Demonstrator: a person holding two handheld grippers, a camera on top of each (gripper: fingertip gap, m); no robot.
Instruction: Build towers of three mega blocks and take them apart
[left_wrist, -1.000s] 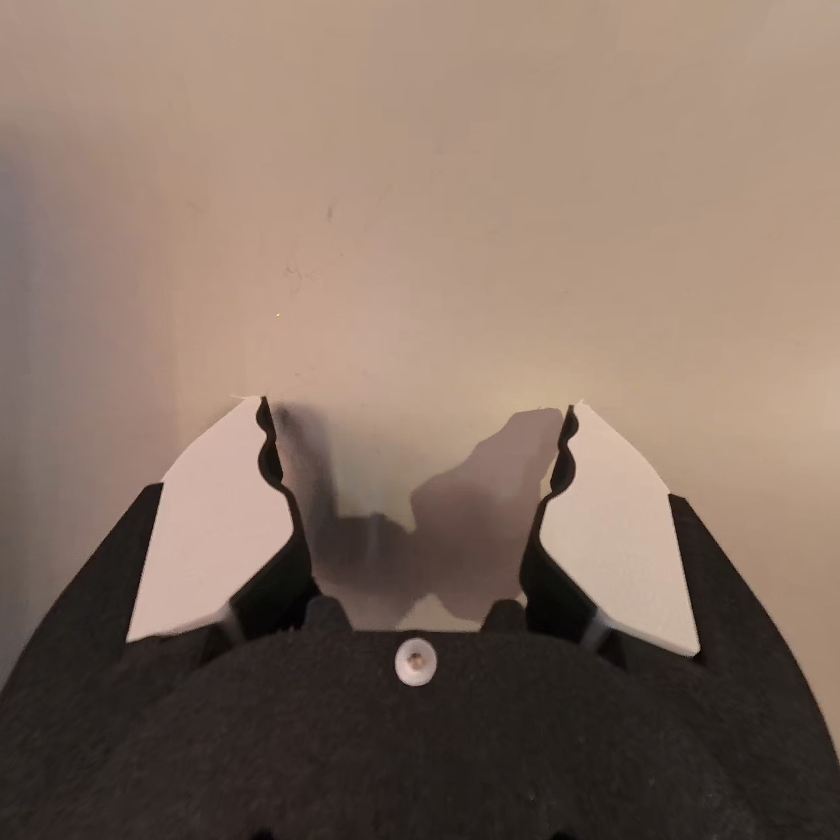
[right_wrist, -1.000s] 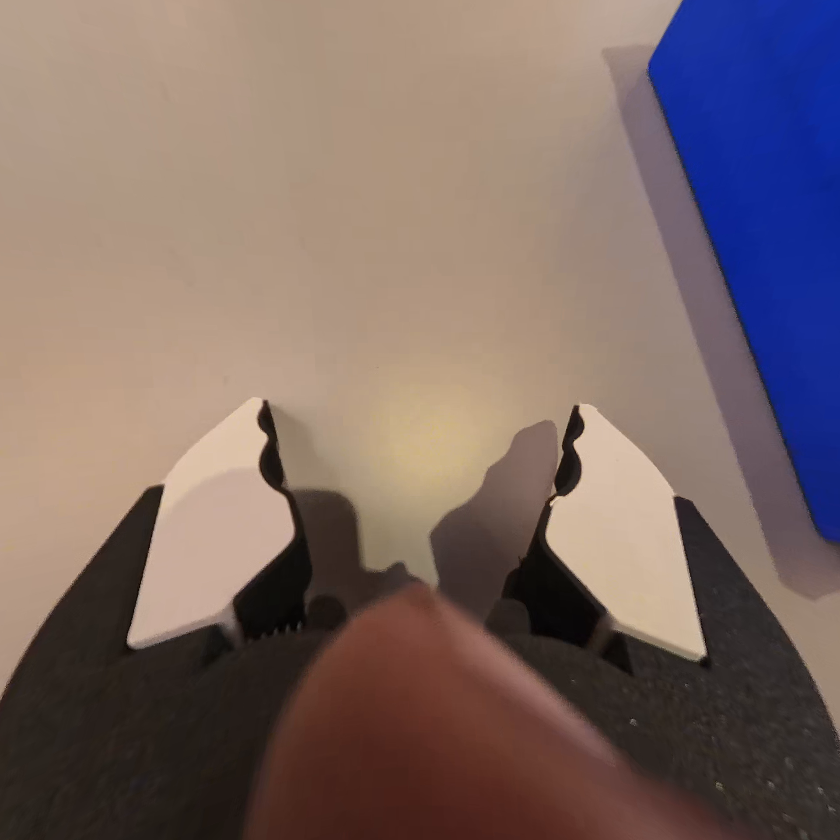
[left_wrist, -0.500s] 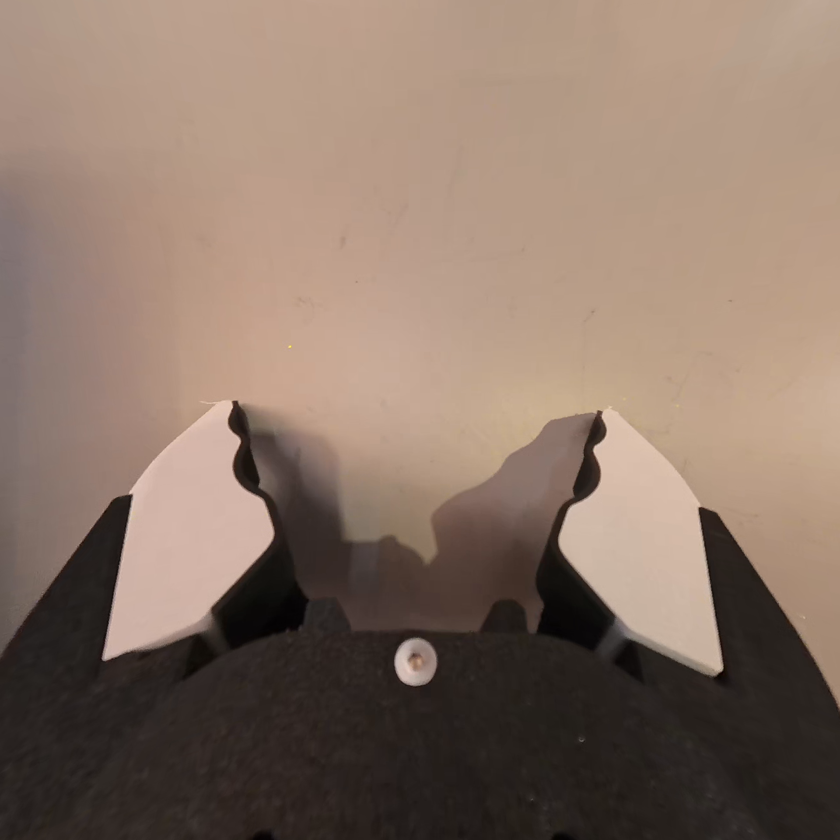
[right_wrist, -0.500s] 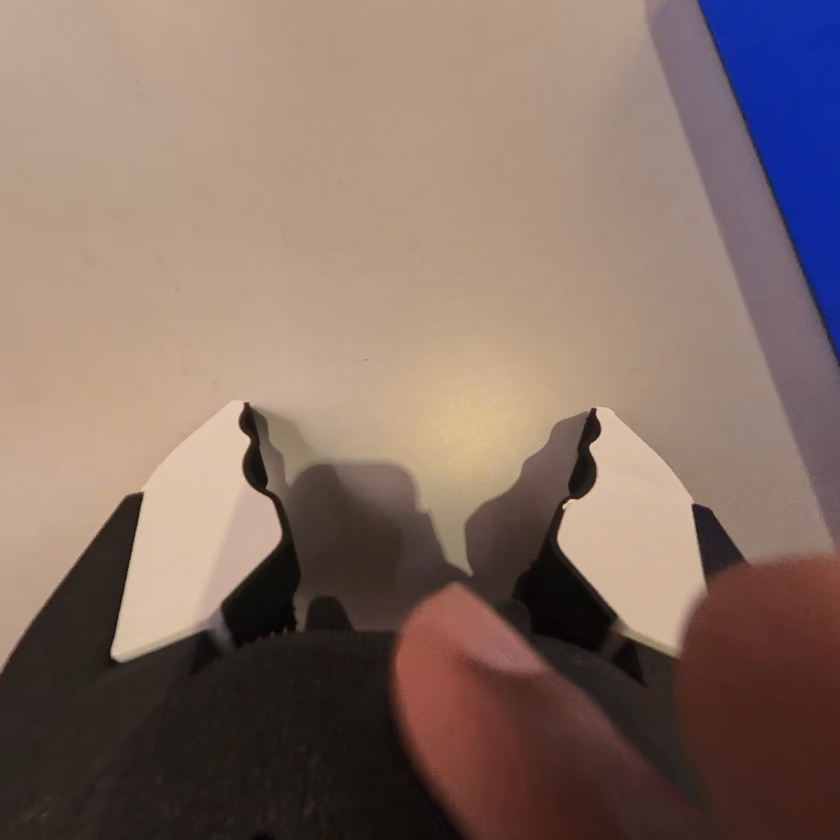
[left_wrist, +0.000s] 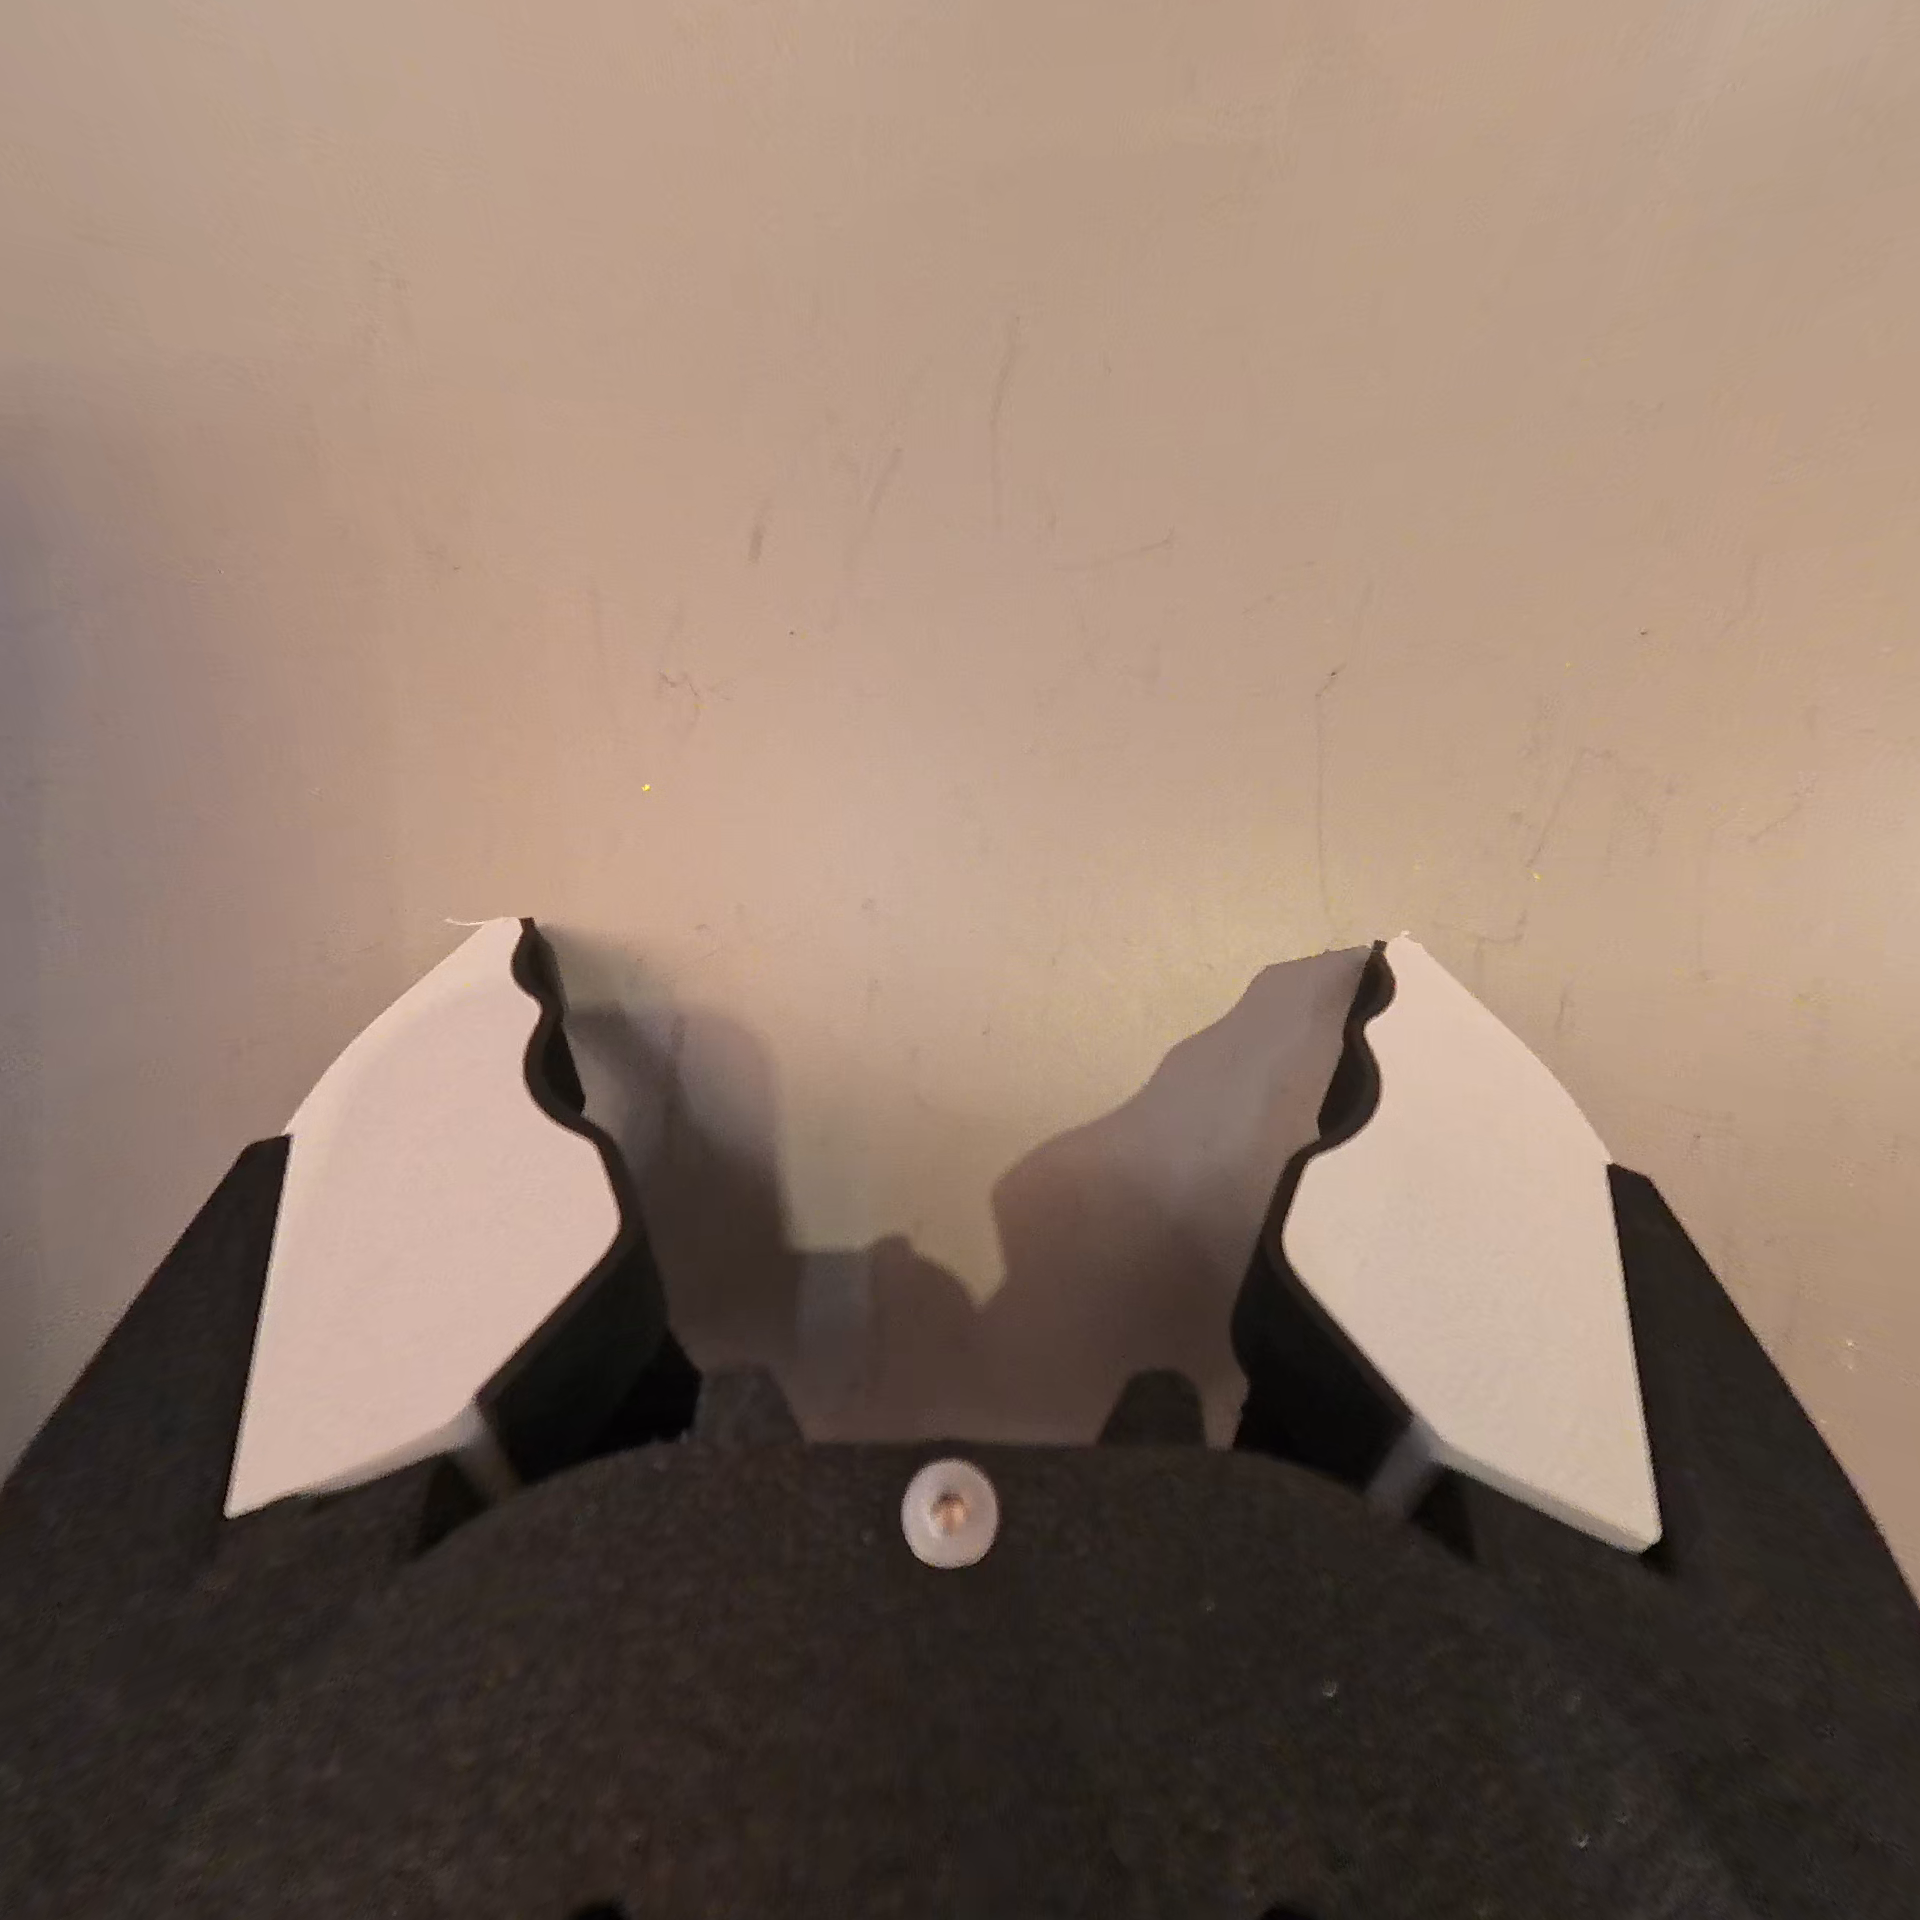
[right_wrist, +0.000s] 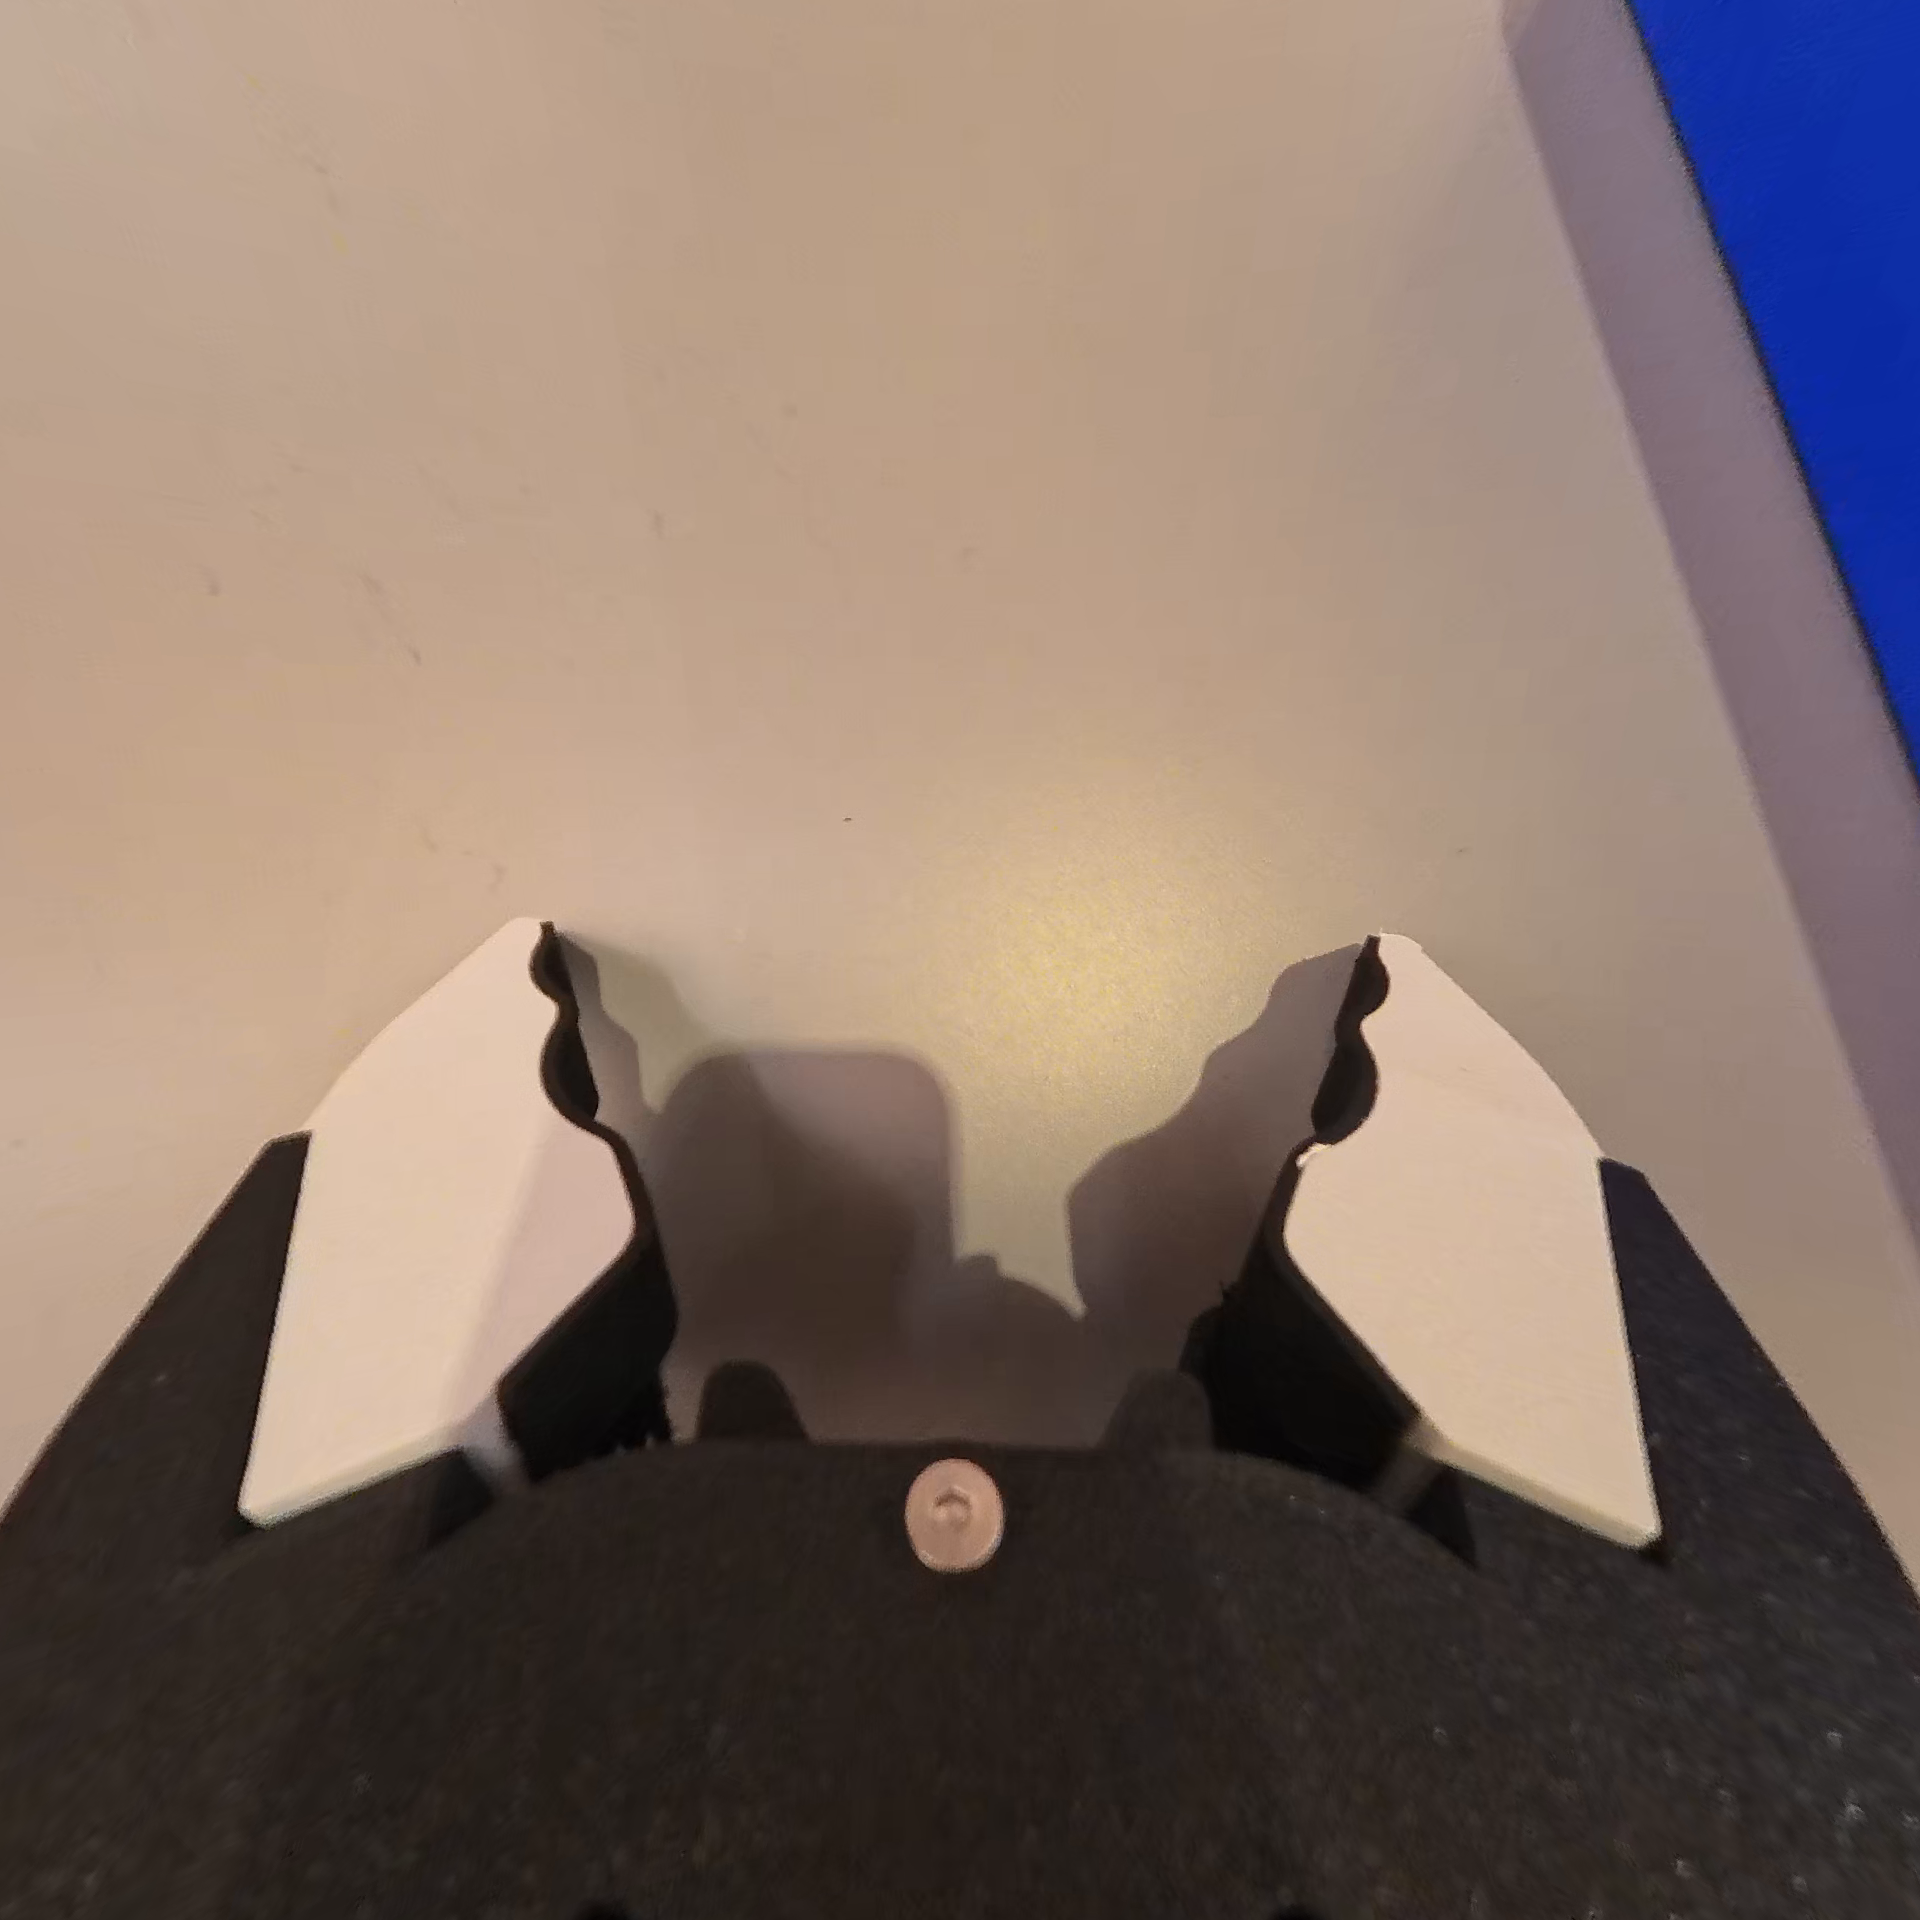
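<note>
A: Start nearest the lens. What fills the bottom of the left wrist view?

B: The black, grainy body of the left gripper (left_wrist: 951, 935), with one pale round screw head (left_wrist: 950, 1526) at bottom centre. Two white angular fingers (left_wrist: 416, 1226) with wavy black inner pads rise from it, one lower left, one lower right. Its jaws stand wide apart with nothing between them.

A: And beyond the tips?

B: Only the plain beige matte tabletop (left_wrist: 935, 468), lightly scuffed, running to the top edge of the frame. The gripper's shadow lies between the fingers. No table edge shows, and nothing stands ahead of the tips.

A: The right wrist view?

B: The same build: the right gripper (right_wrist: 956, 940), black body, one metal screw head (right_wrist: 953, 1514), two white fingers (right_wrist: 436, 1236). Its jaws are also spread, holding nothing. The beige surface (right_wrist: 727, 416) lies open through the centre and left.

A: Anything at the edges there?

B: One thing: a flat bright blue slab (right_wrist: 1829, 312) along the upper right, its straight edge slanting down to the right border, with a grey shadow band beside it. It is well apart from the right finger. What it is, I cannot tell.

A: And the mega blocks?

B: None appears in either view.
</note>
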